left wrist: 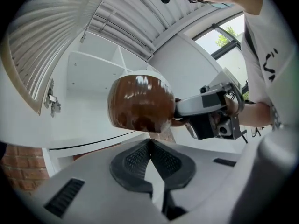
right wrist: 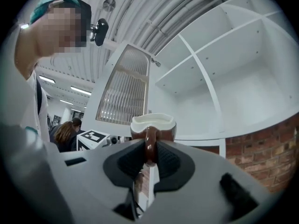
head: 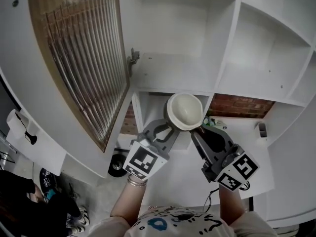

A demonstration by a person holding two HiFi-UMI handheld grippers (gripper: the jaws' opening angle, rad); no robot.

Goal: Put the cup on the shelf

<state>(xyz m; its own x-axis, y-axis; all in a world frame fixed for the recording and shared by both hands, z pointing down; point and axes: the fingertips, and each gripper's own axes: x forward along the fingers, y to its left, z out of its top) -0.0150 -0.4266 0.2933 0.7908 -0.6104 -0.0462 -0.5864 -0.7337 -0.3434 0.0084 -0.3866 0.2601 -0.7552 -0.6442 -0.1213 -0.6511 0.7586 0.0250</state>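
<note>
Here, a tall white shelf unit with open square compartments point(head: 173, 72) fills the space above and beyond both sets of fingers. A cabinet door with a wooden frame and ribbed glass point(head: 86, 53) stands swung open, up and to the left of the left gripper's fingers. A strip of red brick wall point(head: 242, 106) shows low down, beyond the right gripper's fingers.

The right gripper point(head: 199, 131) carries the task's object. Its dark ribbed pads point(right wrist: 128, 162) pinch the looped brown handle point(right wrist: 149, 143) of a rounded ceramic cup, glossy brown outside and cream inside point(head: 184, 111). The cup sits upright just past those fingertips with its mouth upward, in the air in front of the shelf unit and touching no board.

The left gripper point(left wrist: 150, 143) holds nothing: its two pads point(left wrist: 135, 161) are pressed together tip to tip. The cup's brown underside hangs just above and ahead of those tips; whether they touch it cannot be told.

As a judgement of progress, the pick-up and lift appear complete, with the grasp on the handle looking secure. What remains is to carry the cup forward over a compartment board, lower it until its base rests flat, and open the right fingers.
</note>
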